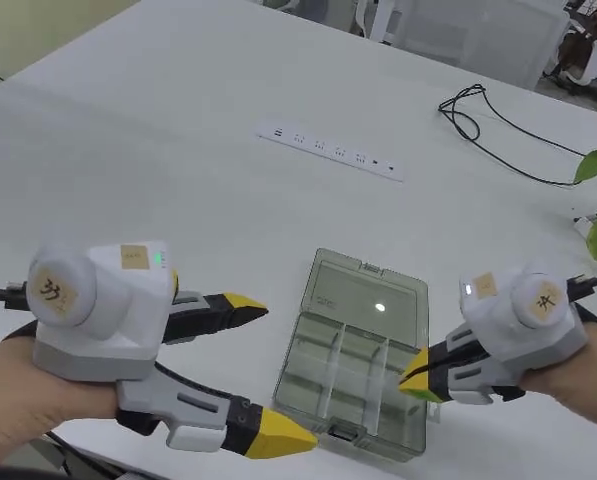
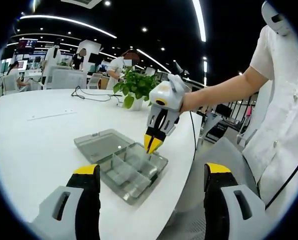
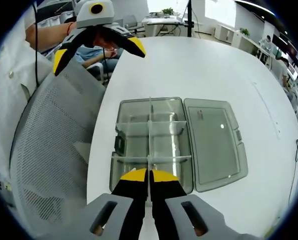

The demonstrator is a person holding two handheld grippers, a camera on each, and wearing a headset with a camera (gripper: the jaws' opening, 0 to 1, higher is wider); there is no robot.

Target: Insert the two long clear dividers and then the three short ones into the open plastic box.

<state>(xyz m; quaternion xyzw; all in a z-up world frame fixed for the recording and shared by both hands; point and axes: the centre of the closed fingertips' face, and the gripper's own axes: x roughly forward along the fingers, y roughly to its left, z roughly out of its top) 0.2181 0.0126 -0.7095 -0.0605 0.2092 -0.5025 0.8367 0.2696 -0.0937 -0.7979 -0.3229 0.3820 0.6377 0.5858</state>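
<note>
Near front edge of table: open box.
R claw: shut on clear divider, which stands along box's middle.
L claw: wide open, empty, just left of box.

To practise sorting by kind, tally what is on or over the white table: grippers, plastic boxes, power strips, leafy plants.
Grippers: 2, the left gripper open, the right gripper shut on a long divider
Plastic box: 1
Power strip: 1
Leafy plant: 1
Total: 5
</note>
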